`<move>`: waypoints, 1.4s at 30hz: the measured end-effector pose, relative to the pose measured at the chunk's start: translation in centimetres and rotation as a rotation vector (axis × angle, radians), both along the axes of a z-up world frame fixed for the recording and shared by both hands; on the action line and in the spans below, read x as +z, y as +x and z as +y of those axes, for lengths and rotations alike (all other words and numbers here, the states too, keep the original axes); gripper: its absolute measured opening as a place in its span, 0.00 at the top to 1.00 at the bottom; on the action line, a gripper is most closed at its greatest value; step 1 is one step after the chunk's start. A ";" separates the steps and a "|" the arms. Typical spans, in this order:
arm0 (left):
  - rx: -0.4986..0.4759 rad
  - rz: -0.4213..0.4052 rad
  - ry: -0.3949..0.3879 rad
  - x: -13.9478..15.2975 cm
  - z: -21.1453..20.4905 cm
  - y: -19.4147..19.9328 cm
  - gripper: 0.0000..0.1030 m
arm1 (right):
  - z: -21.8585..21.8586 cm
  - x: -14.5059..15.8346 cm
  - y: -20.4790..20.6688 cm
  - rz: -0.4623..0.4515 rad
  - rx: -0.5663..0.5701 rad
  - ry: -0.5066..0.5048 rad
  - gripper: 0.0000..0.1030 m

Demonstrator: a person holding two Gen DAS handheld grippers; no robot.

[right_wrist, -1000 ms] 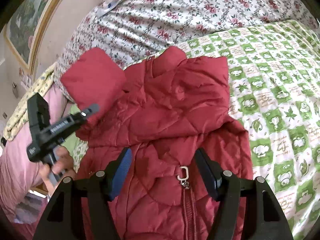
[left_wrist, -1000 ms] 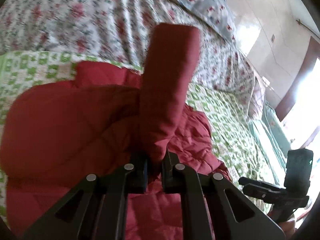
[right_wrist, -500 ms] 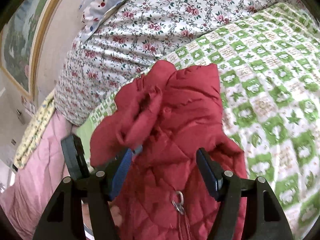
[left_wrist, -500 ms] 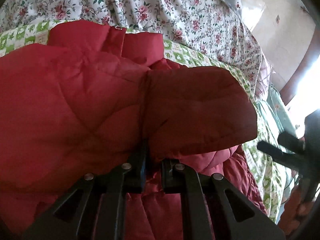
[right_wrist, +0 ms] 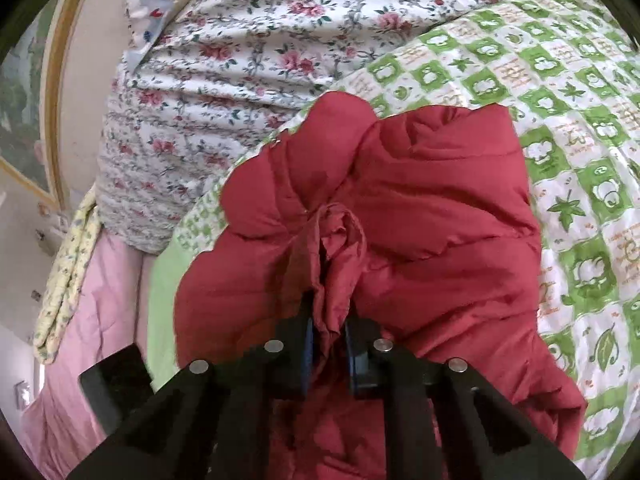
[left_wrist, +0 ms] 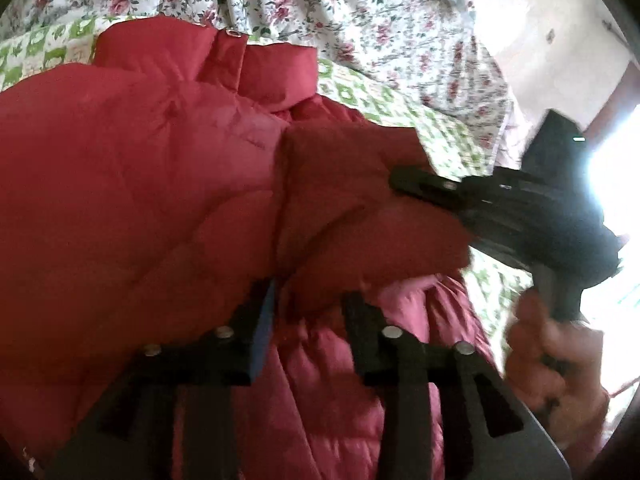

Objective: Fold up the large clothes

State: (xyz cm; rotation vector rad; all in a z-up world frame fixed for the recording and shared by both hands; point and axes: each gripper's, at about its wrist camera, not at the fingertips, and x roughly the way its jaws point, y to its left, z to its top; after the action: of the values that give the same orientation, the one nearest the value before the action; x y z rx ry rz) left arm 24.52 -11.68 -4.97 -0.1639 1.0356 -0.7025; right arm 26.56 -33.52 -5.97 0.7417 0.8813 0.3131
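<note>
Left gripper [left_wrist: 310, 308]: nearest the left wrist camera; jaws parted, a gap between the two fingers, red fabric bulging up between them without being pinched.

Right gripper [right_wrist: 330, 334]: nearest the right wrist camera; jaws closed tight on a bunched fold of red fabric that stands up between the blue pads [right_wrist: 307, 344]. The same gripper shows in the left wrist view as a dark blurred shape at right, its tip against the jacket sleeve, with the hand [left_wrist: 556, 364] that holds it below.

Jacket [right_wrist: 420, 220]: red, quilted, puffy; lies on the bed just beyond both grippers, sleeve folded in over the body, collar [left_wrist: 256, 64] at the far end, toward the floral bedding.

Quilt [right_wrist: 580, 120]: green and white check with leaf and animal motifs; lies under the jacket and spreads to the right.

Floral bedding [right_wrist: 240, 60]: white with pink roses; heaped behind the quilt.

Pink sheet [right_wrist: 92, 320]: at the left edge of the bed, below a yellowish folded cloth [right_wrist: 64, 280].

Wall [right_wrist: 84, 52]: farthest, with a framed picture [right_wrist: 24, 104] at left.
</note>
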 end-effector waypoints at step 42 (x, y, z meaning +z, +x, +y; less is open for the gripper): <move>0.279 -0.104 0.385 0.8 12.3 5.5 0.60 | 2.9 -2.4 -1.3 -0.016 0.031 -0.450 0.63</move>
State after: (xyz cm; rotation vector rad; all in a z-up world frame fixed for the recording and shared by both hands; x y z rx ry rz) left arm 30.00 0.59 -4.13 0.0617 1.0047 -0.2486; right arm 25.26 -30.57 -8.41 0.3083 0.9069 0.1384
